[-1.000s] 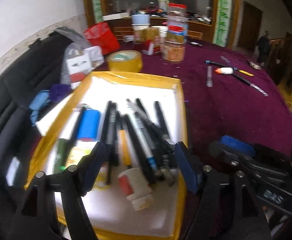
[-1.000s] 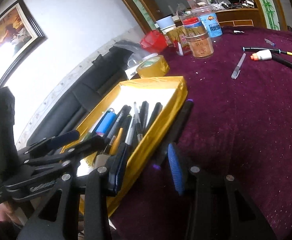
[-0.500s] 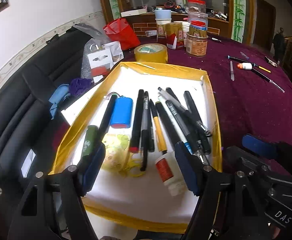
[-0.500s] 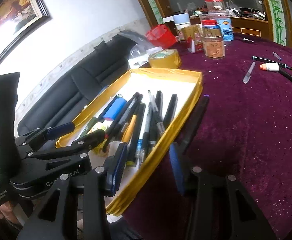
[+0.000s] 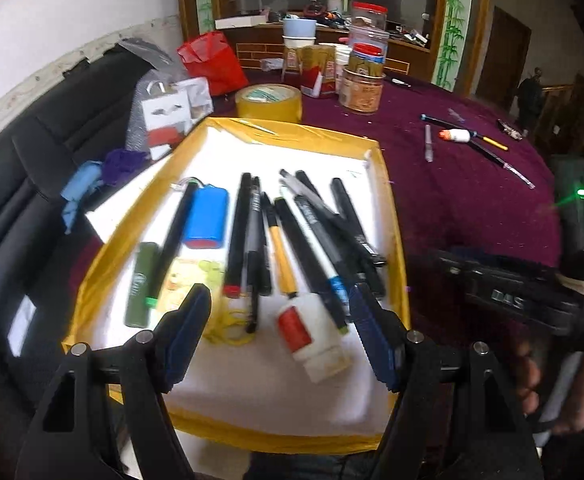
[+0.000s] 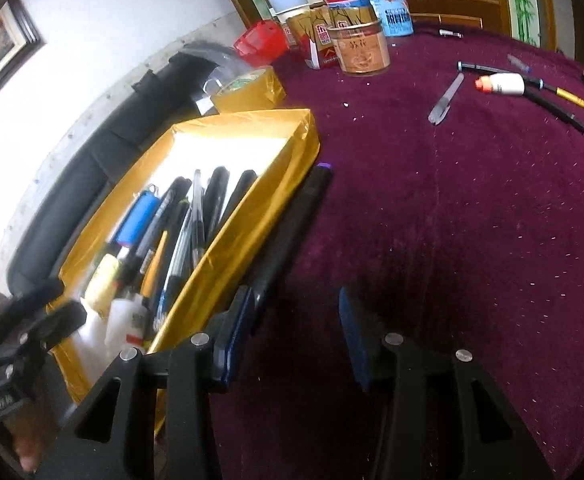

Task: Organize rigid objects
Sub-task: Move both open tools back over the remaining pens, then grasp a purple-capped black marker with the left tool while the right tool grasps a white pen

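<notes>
Gold-foil cardboard tray (image 5: 392,216) — sorting under way

Right gripper (image 6: 292,332), jaws just widened and empty, has dropped beside black marker (image 6: 292,224); left gripper (image 5: 279,336) spread, idle — pickup likely next.

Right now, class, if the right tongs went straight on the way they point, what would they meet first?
Most likely the bare purple velvet tablecloth. The open right tongs point down at it. The long black marker lying beside the gold-edged tray sits by the left finger, probably just off that line; depth is unclear.
</notes>
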{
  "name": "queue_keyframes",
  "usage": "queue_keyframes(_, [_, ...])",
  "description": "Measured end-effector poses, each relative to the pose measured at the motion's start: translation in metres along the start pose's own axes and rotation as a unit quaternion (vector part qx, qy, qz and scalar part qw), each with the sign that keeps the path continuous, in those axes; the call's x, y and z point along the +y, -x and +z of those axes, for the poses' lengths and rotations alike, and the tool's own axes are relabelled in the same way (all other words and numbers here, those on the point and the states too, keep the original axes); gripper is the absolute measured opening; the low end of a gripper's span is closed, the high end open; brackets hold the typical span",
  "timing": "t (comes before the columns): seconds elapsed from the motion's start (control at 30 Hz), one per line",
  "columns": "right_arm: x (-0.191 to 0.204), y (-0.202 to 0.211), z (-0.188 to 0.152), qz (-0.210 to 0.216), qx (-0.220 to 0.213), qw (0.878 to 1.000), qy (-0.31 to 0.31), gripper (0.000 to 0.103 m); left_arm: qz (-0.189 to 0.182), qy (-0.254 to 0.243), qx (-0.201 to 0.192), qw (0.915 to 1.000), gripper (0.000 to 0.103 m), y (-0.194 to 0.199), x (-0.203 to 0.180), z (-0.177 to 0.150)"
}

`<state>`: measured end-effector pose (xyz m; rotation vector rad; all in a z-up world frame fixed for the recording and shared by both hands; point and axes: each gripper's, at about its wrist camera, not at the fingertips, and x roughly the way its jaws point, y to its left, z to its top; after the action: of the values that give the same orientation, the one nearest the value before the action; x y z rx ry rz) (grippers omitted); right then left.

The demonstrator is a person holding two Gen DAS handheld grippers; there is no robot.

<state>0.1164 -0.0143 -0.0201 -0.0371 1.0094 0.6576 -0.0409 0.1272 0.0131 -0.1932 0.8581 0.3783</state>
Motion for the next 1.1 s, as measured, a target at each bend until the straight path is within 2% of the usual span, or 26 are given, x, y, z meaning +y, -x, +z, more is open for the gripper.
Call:
queue_keyframes(0.1, [-0.015, 0.015, 0.005, 0.02, -0.024, 0.999, -0.021, 0.04, -0.031, -0.002, -0.007, 0.9995, 0.071, 0.005, -0.008, 0.003])
queue_keyframes(0.17, [-0.029, 0.036, 0.006, 0.044, -0.054, 0.997, -0.039, 0.04, -0.071, -0.002, 0.003, 0.9975, 0.071, 0.004, -0.015, 0.007])
queue_keyframes(0.23, [-0.042, 0.065, 0.006, 0.069, -0.099, 0.991, -0.056, 0.04, -0.128, -0.002, 0.022, 0.9916, 0.071, 0.001, -0.027, 0.013])
queue_keyframes(0.3, [-0.049, 0.089, 0.005, 0.085, -0.134, 0.985, -0.062, 0.04, -0.156, -0.012, 0.032, 0.9871, 0.071, -0.003, -0.042, 0.022])
queue_keyframes(0.5, [-0.062, 0.12, -0.001, 0.097, -0.187, 0.974, -0.079, 0.04, -0.121, -0.072, 0.066, 0.9878, 0.07, -0.034, -0.089, 0.047])
queue_keyframes(0.57, [-0.066, 0.119, -0.004, 0.098, -0.19, 0.974, -0.081, 0.04, -0.111, -0.086, 0.075, 0.9872, 0.065, -0.046, -0.1, 0.052])
queue_keyframes(0.63, [-0.072, 0.116, -0.005, 0.103, -0.189, 0.972, -0.087, 0.04, -0.117, -0.092, 0.109, 0.9828, 0.052, -0.066, -0.109, 0.058])
queue_keyframes(0.67, [-0.076, 0.115, -0.006, 0.106, -0.189, 0.972, -0.092, 0.04, -0.111, -0.091, 0.125, 0.9817, 0.05, -0.074, -0.11, 0.06])
queue_keyframes(0.77, [-0.089, 0.112, -0.009, 0.113, -0.191, 0.969, -0.104, 0.04, -0.11, -0.094, 0.156, 0.9772, 0.049, -0.093, -0.119, 0.066])
queue_keyframes(0.83, [-0.096, 0.11, -0.012, 0.12, -0.191, 0.968, -0.108, 0.04, -0.109, -0.086, 0.193, 0.9714, 0.049, -0.109, -0.124, 0.068])
queue_keyframes(0.87, [-0.1, 0.109, -0.013, 0.12, -0.19, 0.968, -0.11, 0.04, -0.101, -0.091, 0.203, 0.9697, 0.049, -0.115, -0.127, 0.067])
queue_keyframes(0.9, [-0.102, 0.109, -0.016, 0.118, -0.191, 0.968, -0.113, 0.04, -0.077, -0.094, 0.213, 0.9695, 0.047, -0.122, -0.127, 0.067])
queue_keyframes(1.03, [-0.113, 0.11, -0.023, 0.124, -0.19, 0.966, -0.121, 0.04, -0.059, -0.097, 0.222, 0.9685, 0.046, -0.123, -0.127, 0.068])
queue_keyframes(1.1, [-0.117, 0.108, -0.024, 0.127, -0.191, 0.965, -0.127, 0.04, -0.029, -0.114, 0.231, 0.9659, 0.042, -0.125, -0.128, 0.063])
